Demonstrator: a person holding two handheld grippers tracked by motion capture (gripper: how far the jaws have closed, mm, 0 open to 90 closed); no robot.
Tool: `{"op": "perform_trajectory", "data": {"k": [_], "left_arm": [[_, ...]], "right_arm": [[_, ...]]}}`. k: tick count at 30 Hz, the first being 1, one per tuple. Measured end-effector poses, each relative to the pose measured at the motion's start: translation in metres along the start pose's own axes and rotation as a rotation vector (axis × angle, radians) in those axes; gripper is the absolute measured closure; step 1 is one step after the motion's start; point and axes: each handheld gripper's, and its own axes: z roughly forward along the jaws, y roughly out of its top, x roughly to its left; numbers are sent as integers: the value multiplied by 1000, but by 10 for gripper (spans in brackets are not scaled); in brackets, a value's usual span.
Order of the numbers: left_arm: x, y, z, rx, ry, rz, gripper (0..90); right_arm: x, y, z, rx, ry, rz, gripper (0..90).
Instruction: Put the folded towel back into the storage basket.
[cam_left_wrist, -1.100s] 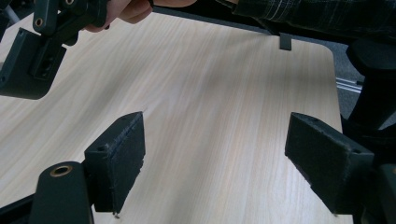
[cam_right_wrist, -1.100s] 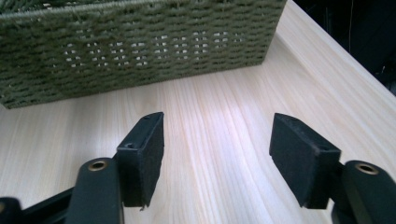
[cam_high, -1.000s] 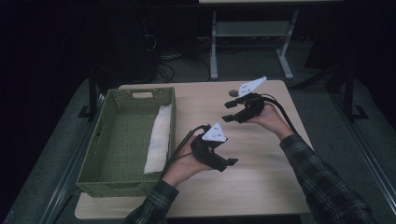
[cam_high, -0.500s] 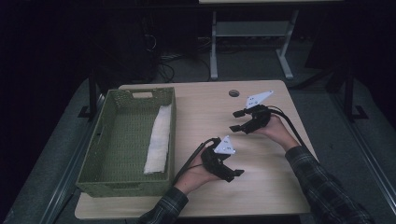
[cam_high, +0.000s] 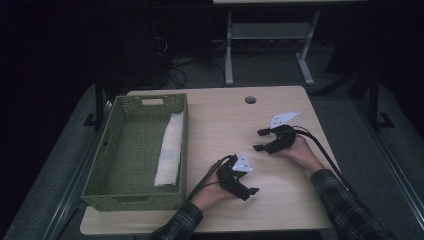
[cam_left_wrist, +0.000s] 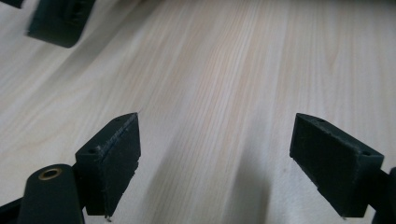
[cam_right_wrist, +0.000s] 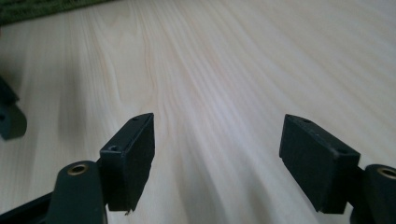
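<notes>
A person's two hands hold both grippers low over the wooden table. My left gripper is near the front edge, right of the basket, with its jaws pointing toward the lower right. In the left gripper view my left gripper is open over bare wood. My right gripper is farther back and to the right, jaws pointing left. In the right gripper view my right gripper is open; its jaws have just been opening, with nothing between them.
A green woven basket stands on the table's left half with a folded white cloth along its right wall. A round cable hole sits near the far edge. Black cables trail off the right side.
Both hands have come down toward the tabletop and nearer the front edge. The right gripper moved from near the cable hole toward the middle right; the left slid right.
</notes>
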Motion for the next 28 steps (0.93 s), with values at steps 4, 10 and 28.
{"op": "perform_trajectory", "data": {"k": [4, 10, 28], "left_arm": [[0, -4, 5, 10, -7, 2, 151], [1, -13, 9, 14, -3, 4, 136], [1, -16, 8, -2, 1, 8, 130]], "right_arm": [[2, -13, 2, 0, -15, 10, 265], [8, -20, 4, 10, -37, 1, 260], [11, -18, 10, 85, -93, 46, 114]]}}
